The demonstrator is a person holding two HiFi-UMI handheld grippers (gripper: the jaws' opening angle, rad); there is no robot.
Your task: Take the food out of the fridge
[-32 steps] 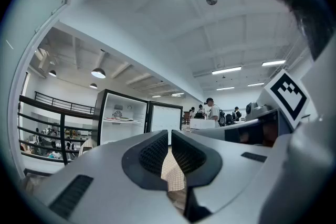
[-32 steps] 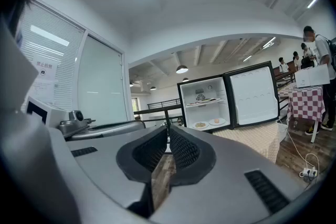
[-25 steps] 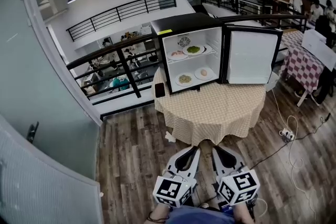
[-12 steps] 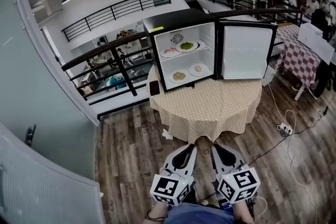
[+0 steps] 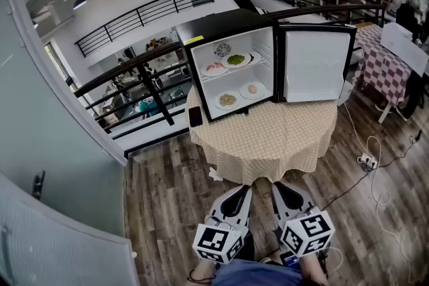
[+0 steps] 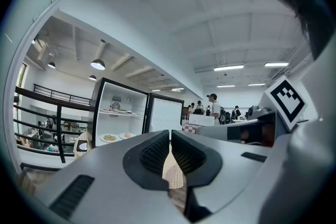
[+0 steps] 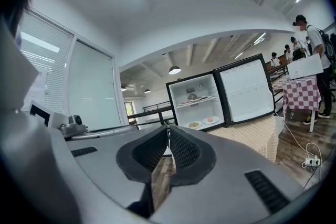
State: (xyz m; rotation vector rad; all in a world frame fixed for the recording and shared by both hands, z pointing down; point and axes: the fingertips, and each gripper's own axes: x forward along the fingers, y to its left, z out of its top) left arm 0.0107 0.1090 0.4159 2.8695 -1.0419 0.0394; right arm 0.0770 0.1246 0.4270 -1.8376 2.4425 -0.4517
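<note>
1. The fridge (image 5: 231,27) stands on a round table (image 5: 268,137). Its door (image 5: 315,65) is open to the right.
2. The food (image 5: 235,59) is inside the fridge on four plates, two on the upper shelf and two below.
3. The left tongs (image 5: 245,190) are closed, tip against tip, with nothing between them.
4. The right tongs (image 5: 277,186) are also closed and empty.
5. Both tongs are side by side over the wood floor (image 5: 167,197). They point toward the table and do not touch it.

Open fridge door (image 5: 316,65), table (image 5: 268,137) in front
</note>
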